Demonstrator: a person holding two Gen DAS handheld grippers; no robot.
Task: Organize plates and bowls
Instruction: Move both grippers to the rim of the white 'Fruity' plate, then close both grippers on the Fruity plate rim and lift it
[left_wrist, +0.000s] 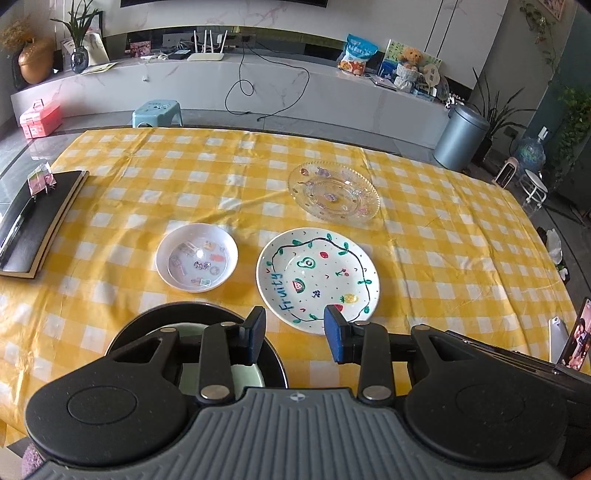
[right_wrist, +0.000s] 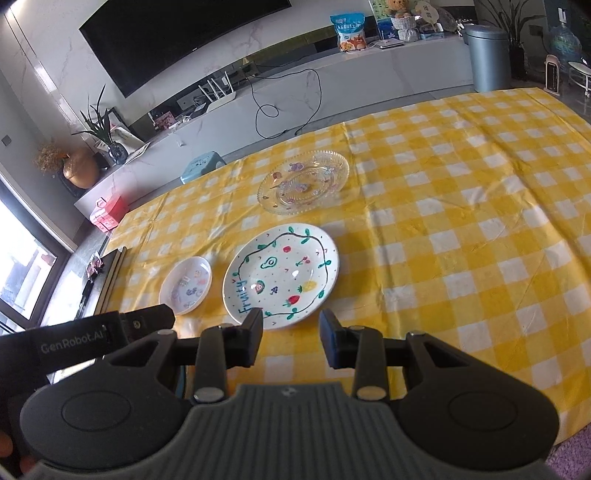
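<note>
Both claws hang over the near edge of a desk (left_wrist: 461, 221) covered in a yellow-and-white checked cloth, and each holds nothing. The left claw (left_wrist: 294, 334) stands wide, its blue-padded fingers spread above the near rim of the painted plate (left_wrist: 317, 275), with no contact to be seen. The right claw (right_wrist: 291, 338) is likewise wide, poised just short of the same plate's near rim. That plate, white with fruit drawings and the word "Fruity", lies flat in the middle of the desk. Just beside it to the left, not touching, sits a small white dish (left_wrist: 197, 257) with stickers on its floor. Beyond the painted plate, apart from it, rests a clear glass plate (left_wrist: 333, 192) with small coloured figures. Under the left claw's left finger lies a black-rimmed bowl (left_wrist: 192, 314) with a pale green inside, largely hidden by the claw's body. A dark book (left_wrist: 40, 218) lies at the desk's left edge, and a phone (left_wrist: 576, 339) stands propped at the right edge in the left wrist view. The left claw's housing (right_wrist: 74, 339) shows at the lower left of the right wrist view.
</note>
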